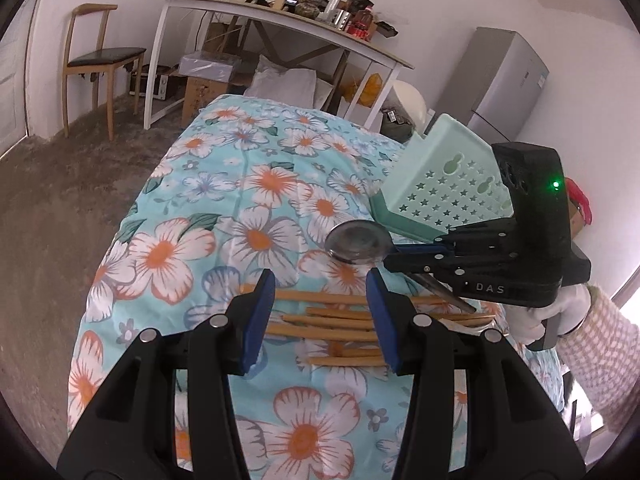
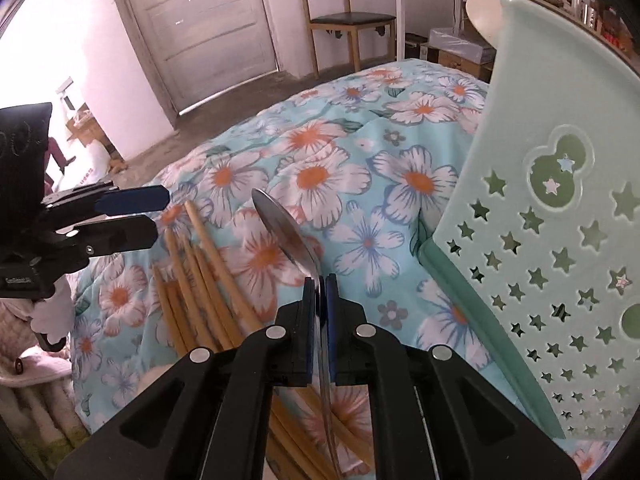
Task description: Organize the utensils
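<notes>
My right gripper [image 2: 320, 284] is shut on the neck of a metal spoon [image 2: 280, 228], which it holds above the floral cloth with the bowl pointing forward. From the left wrist, that gripper [image 1: 394, 256] comes in from the right with the spoon [image 1: 354, 242] in front of a tilted mint-green star-holed utensil basket [image 1: 444, 184]. The basket [image 2: 540, 240] stands just right of the spoon. Several wooden chopsticks [image 1: 336, 324] lie in a loose pile on the cloth. My left gripper [image 1: 320, 284] hovers open over them with nothing between its fingers. It also shows at the left of the chopsticks [image 2: 200, 264], as the left gripper [image 2: 154, 214].
The floral cloth [image 1: 240, 184] covers the table and drops off at its left and far edges. Beyond it are a wooden chair [image 1: 96, 60], a cluttered white desk [image 1: 280, 20] with boxes beneath, and a grey fridge [image 1: 508, 80]. A checked sleeve [image 1: 600, 344] is at right.
</notes>
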Demonstrator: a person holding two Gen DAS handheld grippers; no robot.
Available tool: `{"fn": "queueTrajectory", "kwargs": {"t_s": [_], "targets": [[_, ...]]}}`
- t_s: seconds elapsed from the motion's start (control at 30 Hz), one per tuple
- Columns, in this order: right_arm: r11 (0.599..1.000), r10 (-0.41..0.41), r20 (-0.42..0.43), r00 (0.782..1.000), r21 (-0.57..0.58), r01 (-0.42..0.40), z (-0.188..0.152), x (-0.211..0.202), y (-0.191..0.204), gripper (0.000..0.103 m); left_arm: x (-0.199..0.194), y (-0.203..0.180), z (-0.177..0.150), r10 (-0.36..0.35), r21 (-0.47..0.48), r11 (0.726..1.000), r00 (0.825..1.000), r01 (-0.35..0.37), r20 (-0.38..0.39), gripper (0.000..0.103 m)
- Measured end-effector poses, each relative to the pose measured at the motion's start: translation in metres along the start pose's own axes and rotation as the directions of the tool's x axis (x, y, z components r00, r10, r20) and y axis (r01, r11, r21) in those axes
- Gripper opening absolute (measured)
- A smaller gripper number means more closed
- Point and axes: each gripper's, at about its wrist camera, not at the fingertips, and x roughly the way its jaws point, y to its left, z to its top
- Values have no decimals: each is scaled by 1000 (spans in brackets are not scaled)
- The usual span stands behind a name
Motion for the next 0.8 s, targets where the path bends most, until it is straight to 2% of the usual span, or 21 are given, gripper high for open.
{"fn": "queueTrajectory", "kwargs": {"t_s": [0.07,0.2,0.37,0.47,0.6,0.7,0.8], "targets": [[1000,-20,16,1000,-3,20,-2,-3,-2,21,1,1,0,-4,-11,1000,1000,4,-4,45],[999,-42,72,997,5,41,-4,-19,-3,33,4,3,5,-28,-43,999,1000,28,-12,45],[997,-66,172,983,60,56,-8,-48,-8,33,11,3,15,-66,-86,994,997,63,-41,43],[993,-77,245,966,105,53,-21,-77,-7,33,19,3,25,-104,-123,988,992,95,-69,43],[984,-97,310,946,173,45,-45,-107,-5,33,41,11,46,-177,-238,961,976,143,-125,42],[974,-112,346,932,225,33,-71,-126,-1,33,59,12,56,-175,-267,955,970,125,-170,42],[966,-122,366,922,255,27,-89,-134,1,33,84,9,65,-168,-268,958,957,102,-235,38]]}}
